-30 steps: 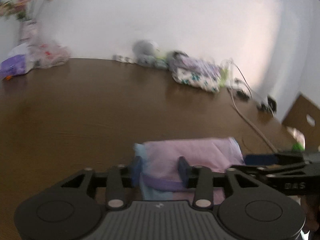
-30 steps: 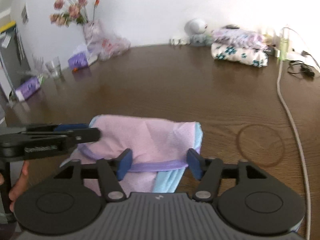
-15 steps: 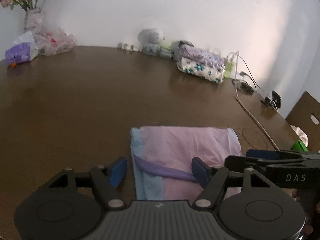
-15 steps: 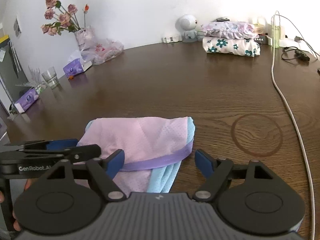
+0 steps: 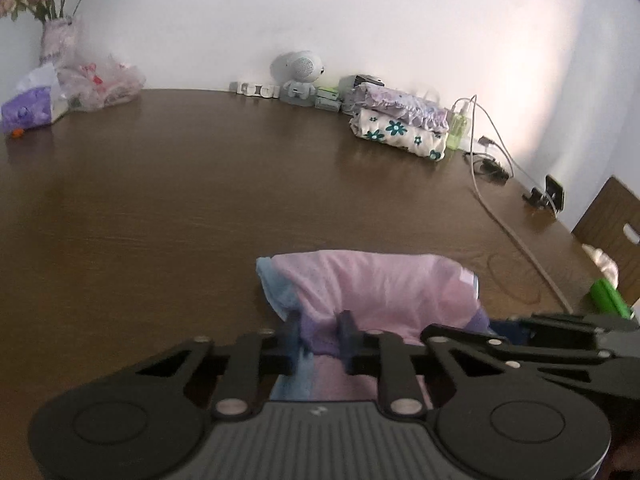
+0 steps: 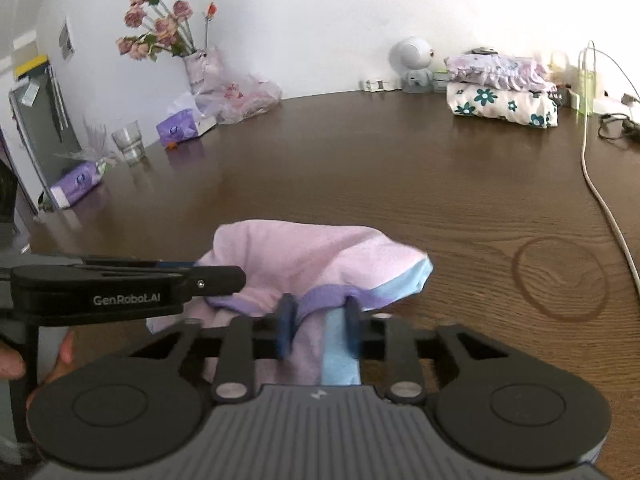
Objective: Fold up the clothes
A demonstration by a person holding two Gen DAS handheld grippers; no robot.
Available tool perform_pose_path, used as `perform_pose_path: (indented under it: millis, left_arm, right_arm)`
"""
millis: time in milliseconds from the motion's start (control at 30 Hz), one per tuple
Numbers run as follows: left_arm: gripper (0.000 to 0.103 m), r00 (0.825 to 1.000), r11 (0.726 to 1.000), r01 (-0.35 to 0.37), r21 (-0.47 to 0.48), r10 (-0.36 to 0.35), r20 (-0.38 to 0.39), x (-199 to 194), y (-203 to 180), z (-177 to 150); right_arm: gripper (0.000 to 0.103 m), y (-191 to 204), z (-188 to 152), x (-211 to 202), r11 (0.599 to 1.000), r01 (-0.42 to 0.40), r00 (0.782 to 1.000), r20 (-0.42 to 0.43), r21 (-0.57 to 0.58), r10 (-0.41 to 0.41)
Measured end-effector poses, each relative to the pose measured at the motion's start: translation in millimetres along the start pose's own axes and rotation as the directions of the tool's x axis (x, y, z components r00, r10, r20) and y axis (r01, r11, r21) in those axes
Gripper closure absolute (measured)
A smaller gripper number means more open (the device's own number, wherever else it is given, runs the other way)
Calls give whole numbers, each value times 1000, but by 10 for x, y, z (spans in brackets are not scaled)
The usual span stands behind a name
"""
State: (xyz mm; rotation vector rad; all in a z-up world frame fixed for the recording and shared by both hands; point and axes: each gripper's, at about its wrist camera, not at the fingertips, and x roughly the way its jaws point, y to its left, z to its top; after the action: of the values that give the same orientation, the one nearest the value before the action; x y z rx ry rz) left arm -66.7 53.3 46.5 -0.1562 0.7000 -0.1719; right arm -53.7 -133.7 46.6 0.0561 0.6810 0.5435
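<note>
Garment (image 5: 372, 292), pink with a blue side panel and purple band, lies bunched on the table (image 5: 160, 208) right at my fingertips. Left gripper (image 5: 322, 340): jaws closing, purple band pinched between the pads at the cloth's near left corner. Right gripper (image 6: 318, 326): jaws closing too, clamped on band and blue panel at the near right corner. Beyond both, folded clothes (image 6: 502, 94) stacked by the far wall.
</note>
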Motion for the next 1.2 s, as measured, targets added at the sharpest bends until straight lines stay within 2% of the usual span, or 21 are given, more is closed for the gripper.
perform_pose_path:
  millis: [133,200,267,300,333,367,467,567,667,967,1200]
  left_arm:
    - [92,999,1000,27,-11,-26,26,186,-20,123]
    - [89,999,1000,10,-3,-10,39,199,-49,151]
    - [72,999,999,-6,33,5,37,174,-80,163]
    - [65,999,999,-8,48,6,38,158,-86,158]
    - [52,999,998,-10,55,8,40,152,-89,149]
    - [46,999,998,-13,60,10,40,150,-92,141]
    - [39,998,996,-36,76,32,47,166,-132,118]
    - [39,998,994,-61,87,58,37,178,-158,99]
    - [39,998,997,-52,59,50,22,169,-117,87]
    - [44,1000,999,-25,37,25,10,176,-64,86]
    - [44,1000,999,-23,45,23,-3,189,-77,113]
  right_arm:
    - [83,-109,160,98,996,84,996,17,-4,-83]
    - [71,-158,243,73,994,113,994,-1,14,-113]
    - [38,-193,278,-42,992,123,992,15,39,-124]
    - [36,-220,291,-73,990,127,992,20,56,-128]
    - [36,-264,298,-57,988,129,991,17,82,-131]
    - [36,-309,305,-42,985,131,991,13,108,-133]
    - [37,-363,301,109,975,184,983,-13,128,-184]
    - [40,-234,230,188,975,216,976,-9,47,-216]
    - [43,-140,176,183,973,230,973,8,-5,-230]
    - [42,-215,149,159,980,193,981,-8,38,-193]
    - [45,-169,55,100,986,167,986,20,7,-167]
